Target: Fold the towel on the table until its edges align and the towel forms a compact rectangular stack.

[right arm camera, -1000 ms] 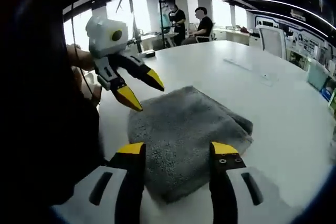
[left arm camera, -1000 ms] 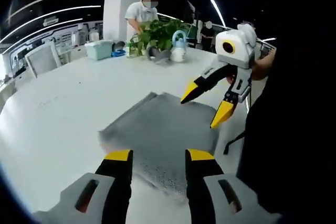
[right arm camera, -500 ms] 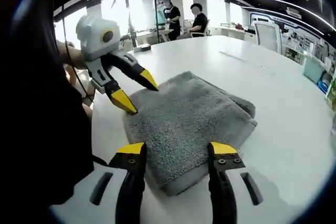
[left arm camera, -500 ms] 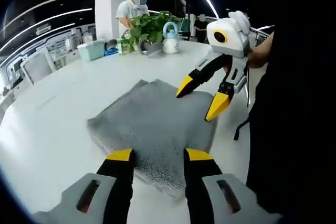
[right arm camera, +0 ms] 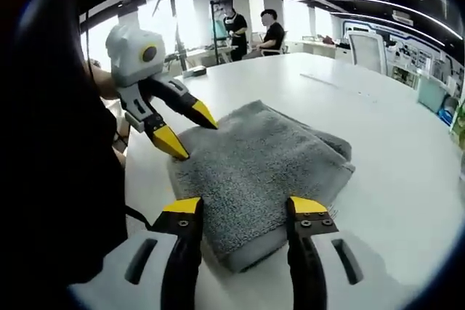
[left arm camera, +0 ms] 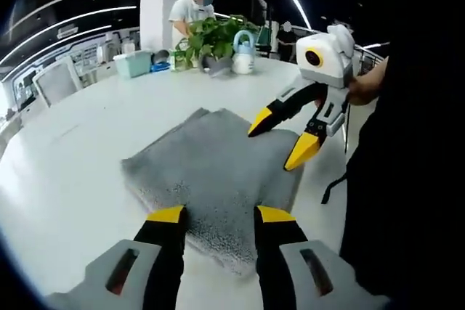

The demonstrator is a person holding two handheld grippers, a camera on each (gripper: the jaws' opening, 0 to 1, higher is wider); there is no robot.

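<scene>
Grey towel [left arm camera: 214, 172] lies folded on white desk [left arm camera: 65, 157], directly ahead of both grippers. Left gripper [left arm camera: 216, 215] fingers apart, empty, over near edge; right gripper [right arm camera: 243, 205] likewise, opposite side.

Grey towel [left arm camera: 211, 172] [right arm camera: 254, 168] folded in flat rectangular stack on white table.

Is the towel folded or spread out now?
Folded. The towel lies on the table as a thick grey rectangle, with stacked layers showing along its edges. Both grippers hang open above it, holding nothing.
</scene>
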